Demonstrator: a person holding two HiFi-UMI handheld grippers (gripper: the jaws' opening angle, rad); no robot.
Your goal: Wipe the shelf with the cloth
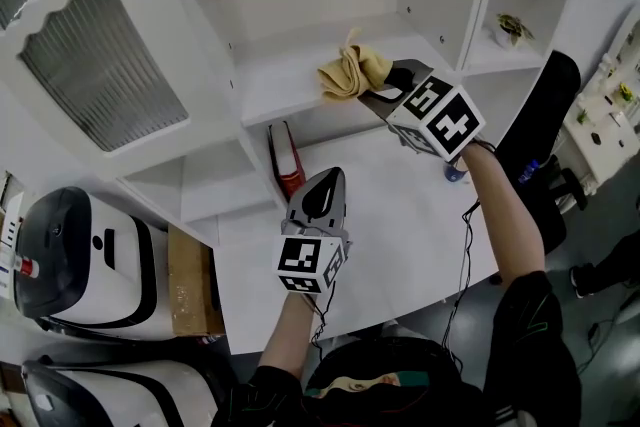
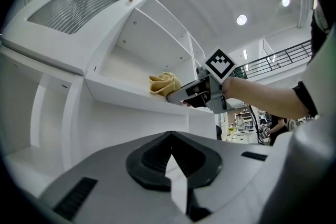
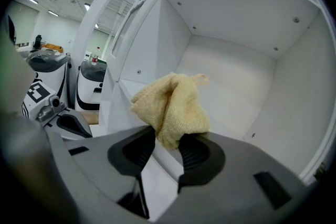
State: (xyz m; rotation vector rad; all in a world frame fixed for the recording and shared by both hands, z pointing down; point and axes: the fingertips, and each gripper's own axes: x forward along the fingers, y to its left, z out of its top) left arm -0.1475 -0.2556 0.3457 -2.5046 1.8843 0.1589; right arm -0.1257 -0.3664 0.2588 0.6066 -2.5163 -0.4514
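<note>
A crumpled yellow cloth [image 1: 352, 72] rests on the white shelf [image 1: 290, 80] near its front edge, with my right gripper [image 1: 385, 87] shut on it. In the right gripper view the cloth [image 3: 172, 108] bunches up between the dark jaws over the shelf board [image 3: 231, 131]. My left gripper [image 1: 322, 197] hovers lower, over the white desk, jaws together and holding nothing. The left gripper view looks up at the cloth [image 2: 163, 83] and the right gripper [image 2: 181, 98] at the shelf [image 2: 126, 94] edge.
A red book [image 1: 286, 165] stands in the compartment under the shelf. An open cabinet door with ribbed glass [image 1: 95, 65] juts out at left. White machines [image 1: 85, 250] and a cardboard box [image 1: 190, 285] sit at lower left. A black chair [image 1: 540, 130] stands at right.
</note>
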